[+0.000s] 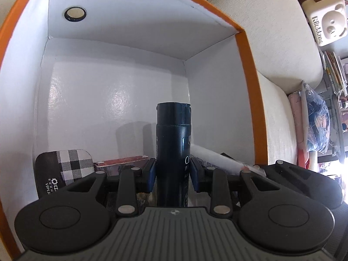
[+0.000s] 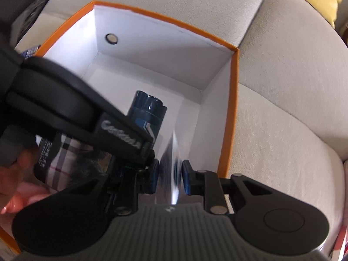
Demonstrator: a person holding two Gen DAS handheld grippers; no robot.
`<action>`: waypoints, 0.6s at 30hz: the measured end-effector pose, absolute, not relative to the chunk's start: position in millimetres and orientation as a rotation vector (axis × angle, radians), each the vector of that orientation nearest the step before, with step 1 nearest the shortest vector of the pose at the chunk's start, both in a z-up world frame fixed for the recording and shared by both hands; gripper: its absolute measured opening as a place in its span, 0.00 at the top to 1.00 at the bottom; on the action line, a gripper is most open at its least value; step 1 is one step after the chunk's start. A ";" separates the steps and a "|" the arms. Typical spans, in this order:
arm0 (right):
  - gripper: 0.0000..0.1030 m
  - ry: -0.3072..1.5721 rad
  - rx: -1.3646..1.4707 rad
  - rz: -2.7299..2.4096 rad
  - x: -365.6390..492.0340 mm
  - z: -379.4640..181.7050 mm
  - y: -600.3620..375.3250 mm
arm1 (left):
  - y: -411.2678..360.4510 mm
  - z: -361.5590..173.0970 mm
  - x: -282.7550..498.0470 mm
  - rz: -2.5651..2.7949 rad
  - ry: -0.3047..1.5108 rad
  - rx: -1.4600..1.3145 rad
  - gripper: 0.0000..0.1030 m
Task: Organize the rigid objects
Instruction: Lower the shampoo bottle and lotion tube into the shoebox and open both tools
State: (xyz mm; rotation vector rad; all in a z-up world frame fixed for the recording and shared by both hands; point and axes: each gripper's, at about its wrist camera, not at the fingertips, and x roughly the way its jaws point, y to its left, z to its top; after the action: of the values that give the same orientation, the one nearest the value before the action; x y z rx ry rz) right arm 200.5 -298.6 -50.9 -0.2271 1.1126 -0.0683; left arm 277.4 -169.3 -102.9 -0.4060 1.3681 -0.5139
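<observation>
Left wrist view: left gripper (image 1: 173, 173) fingers clamp a dark blue bottle (image 1: 173, 143), centre frame, inside the orange-rimmed white box (image 1: 246, 71). Plaid card (image 1: 65, 169) lies at lower left.

Right wrist view: right gripper (image 2: 170, 179) fingers pinch a shiny blurred object (image 2: 171, 163), low centre, above the box; bottle at centre-left.

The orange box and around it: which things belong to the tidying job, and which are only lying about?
Job:
- orange box
- dark bottle, in left gripper
- shiny flat pack, in right gripper
- plaid card

Lying about:
- sofa cushion
- bear case
</observation>
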 end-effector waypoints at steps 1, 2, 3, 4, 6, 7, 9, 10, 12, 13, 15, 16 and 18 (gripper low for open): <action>0.78 1.115 -0.249 -0.067 200.8 -52.2 -296.9 | -169.1 -103.6 278.2 -0.517 1.373 -0.403 0.65; 0.78 1.118 -0.268 -0.064 201.1 -53.6 -295.6 | -168.5 -104.1 278.9 -0.519 1.377 -0.402 0.65; 0.79 1.118 -0.285 -0.062 201.3 -54.7 -294.4 | -167.9 -103.8 279.1 -0.521 1.378 -0.398 0.65; 0.79 1.117 -0.296 -0.064 201.5 -55.4 -293.8 | -170.7 -103.1 278.9 -0.522 1.377 -0.391 0.65; 0.79 1.115 -0.307 -0.065 201.7 -56.1 -293.4 | -172.6 -101.6 277.9 -0.520 1.375 -0.377 0.65; 0.79 1.116 -0.308 -0.066 201.7 -56.3 -293.7 | -173.5 -100.8 277.0 -0.521 1.378 -0.362 0.65; 0.79 1.118 -0.311 -0.066 201.6 -56.6 -294.5 | -177.8 -98.1 275.2 -0.526 1.374 -0.333 0.65; 0.78 1.120 -0.316 -0.066 201.3 -57.0 -294.6 | -178.3 -96.9 274.0 -0.524 1.373 -0.320 0.65; 0.74 1.121 -0.325 -0.068 200.3 -57.4 -294.8 | -177.9 -96.0 272.5 -0.523 1.365 -0.308 0.65; 0.74 1.121 -0.329 -0.067 199.7 -57.4 -294.8 | -177.3 -95.2 271.8 -0.523 1.364 -0.301 0.65; 0.73 1.121 -0.332 -0.063 198.2 -56.8 -295.0 | -177.7 -94.4 271.2 -0.520 1.364 -0.299 0.64; 0.71 1.121 -0.331 -0.063 197.6 -56.3 -295.4 | -181.3 -92.9 270.9 -0.515 1.363 -0.290 0.60; 0.66 1.118 -0.328 -0.065 196.2 -55.0 -296.9 | -183.6 -89.8 269.3 -0.504 1.354 -0.271 0.55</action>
State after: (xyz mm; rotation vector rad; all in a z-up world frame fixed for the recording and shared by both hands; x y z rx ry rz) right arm 196.2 -296.9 -55.0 -0.3278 1.1177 -0.0653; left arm 269.3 -183.6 -89.8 -0.2707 1.3544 -0.5042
